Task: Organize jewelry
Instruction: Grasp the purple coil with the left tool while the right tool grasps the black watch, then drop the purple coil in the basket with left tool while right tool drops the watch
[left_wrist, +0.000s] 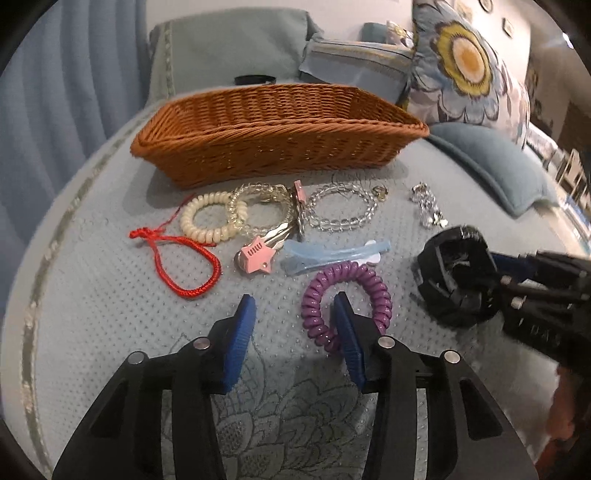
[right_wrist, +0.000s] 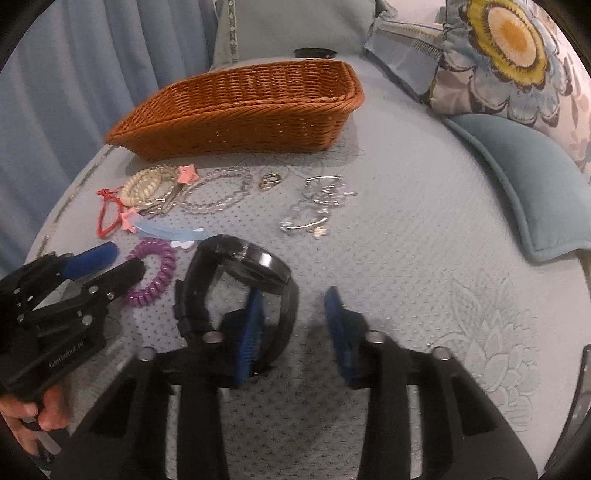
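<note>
Straddling the near-left arc of the purple coil tie (left_wrist: 369, 280) with the left gripper (left_wrist: 295, 306): jaws partly apart, one pad inside the ring, one outside, nothing gripped. Just to its right, right gripper (right_wrist: 292, 295) astride the strap of the black watch (right_wrist: 255, 262), one pad inside the loop, gap showing at the other; open, not clamped. Both near the bedspread's (right_wrist: 388, 258) near edge. Farther in, blue clip (left_wrist: 332, 253), pink star clip (left_wrist: 255, 254), red cord (left_wrist: 184, 288), cream coil (left_wrist: 218, 234), clear bead bracelet (left_wrist: 332, 223). Toward the far edge, empty wicker basket (left_wrist: 273, 147).
</note>
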